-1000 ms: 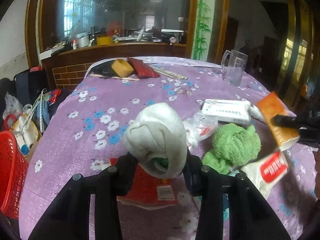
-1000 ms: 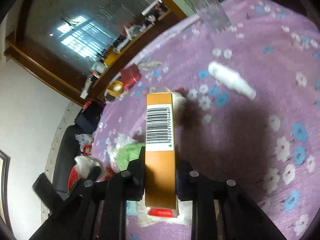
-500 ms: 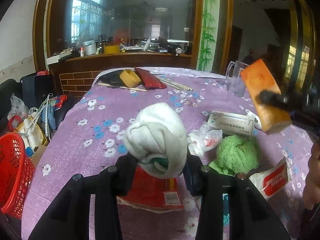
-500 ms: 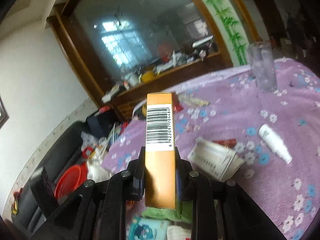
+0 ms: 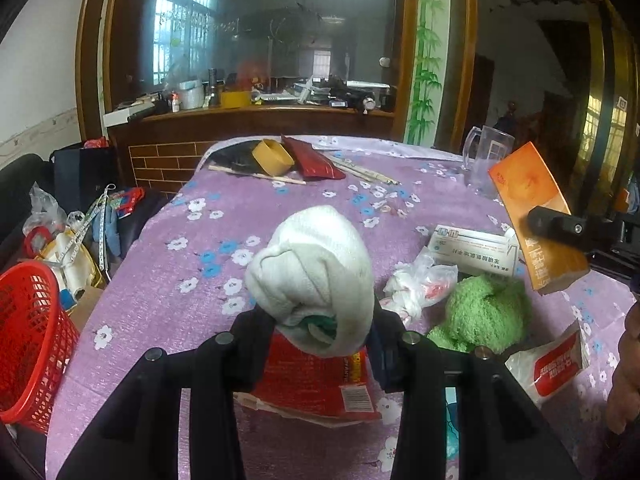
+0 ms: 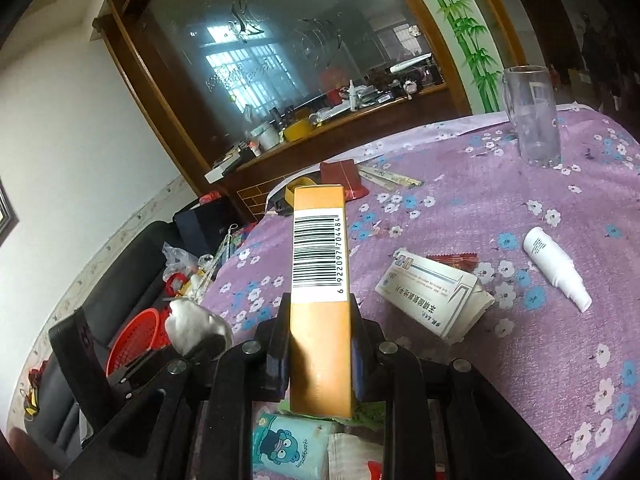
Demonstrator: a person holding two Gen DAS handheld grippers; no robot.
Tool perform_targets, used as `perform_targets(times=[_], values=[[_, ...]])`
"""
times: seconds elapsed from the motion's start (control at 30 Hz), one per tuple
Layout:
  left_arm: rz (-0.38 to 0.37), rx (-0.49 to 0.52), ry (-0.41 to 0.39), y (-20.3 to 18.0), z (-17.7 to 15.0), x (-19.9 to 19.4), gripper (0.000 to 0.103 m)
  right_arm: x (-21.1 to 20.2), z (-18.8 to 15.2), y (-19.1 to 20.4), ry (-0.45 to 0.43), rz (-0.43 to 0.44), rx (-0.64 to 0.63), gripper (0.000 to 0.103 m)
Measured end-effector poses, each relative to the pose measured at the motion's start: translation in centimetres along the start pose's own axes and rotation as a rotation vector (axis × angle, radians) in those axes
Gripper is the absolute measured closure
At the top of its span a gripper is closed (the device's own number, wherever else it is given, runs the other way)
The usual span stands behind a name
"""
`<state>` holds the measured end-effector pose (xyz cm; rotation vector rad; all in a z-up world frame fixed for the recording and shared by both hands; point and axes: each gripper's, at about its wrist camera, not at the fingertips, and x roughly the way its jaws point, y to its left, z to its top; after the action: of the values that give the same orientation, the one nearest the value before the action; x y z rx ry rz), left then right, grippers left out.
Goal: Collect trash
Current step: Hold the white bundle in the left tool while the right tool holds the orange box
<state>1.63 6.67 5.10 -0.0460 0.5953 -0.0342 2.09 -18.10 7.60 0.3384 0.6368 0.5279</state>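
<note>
My left gripper is shut on a rolled white sock and holds it above the purple flowered tablecloth. My right gripper is shut on an orange box with a barcode, lifted above the table. The same box shows at the right in the left wrist view. The left gripper and sock show at the lower left in the right wrist view. A red mesh basket stands on the floor left of the table.
On the table lie a white medicine box, a green fluffy ball, a crumpled plastic bag, a red flat carton, a red-white sachet, a white tube, a glass jug and a tape roll.
My right gripper has lifted the orange box off the table and levelled out. My left gripper has risen slightly with the sock still in it.
</note>
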Motion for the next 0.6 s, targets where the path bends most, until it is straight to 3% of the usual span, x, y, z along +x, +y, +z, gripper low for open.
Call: perform_targets(times=[0.6], values=[[0.021, -0.002, -0.005, 0.27, 0.14, -0.20, 0.063, 0.32, -0.20, 0.28, 0.021, 0.006, -0.018, 0.078]])
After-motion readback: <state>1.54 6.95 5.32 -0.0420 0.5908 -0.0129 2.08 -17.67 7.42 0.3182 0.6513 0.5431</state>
